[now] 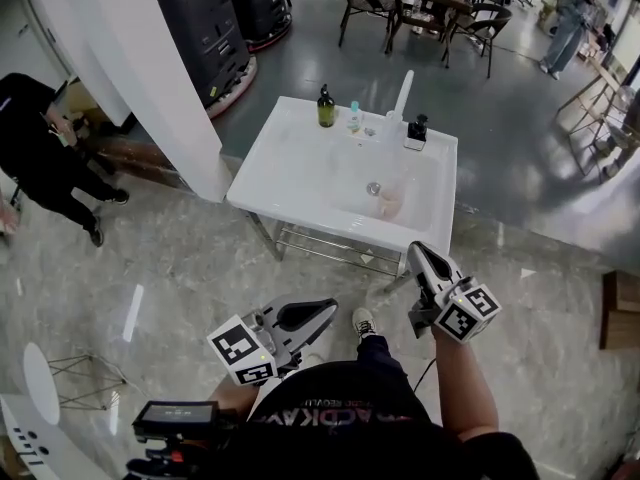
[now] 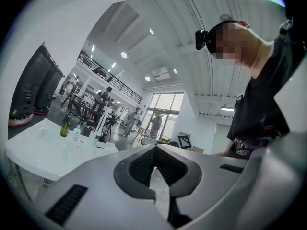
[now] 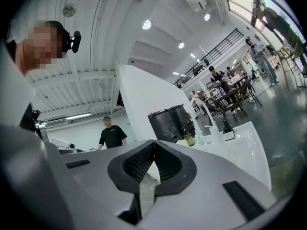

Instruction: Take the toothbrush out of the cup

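Note:
A translucent pinkish cup [image 1: 388, 201] lies in the basin of the white sink [image 1: 300, 173], beside the drain. I cannot make out a toothbrush in it. Both grippers hang in front of the sink, well short of it. In the head view my left gripper [image 1: 325, 309] is low at the centre and my right gripper [image 1: 420, 252] is closer to the sink's front edge. The left gripper [image 2: 154, 150] is shut with nothing between its jaws, and so is the right gripper [image 3: 153, 145]. Each gripper view shows the sink [image 2: 43, 147] [image 3: 244, 143] off to one side.
At the sink's back edge stand a dark green bottle [image 1: 326, 107], a small clear bottle [image 1: 355, 118], a white faucet [image 1: 401, 96] and a black item [image 1: 416, 129]. A white pillar [image 1: 130, 68] rises left of the sink. A person [image 1: 40, 148] stands at far left.

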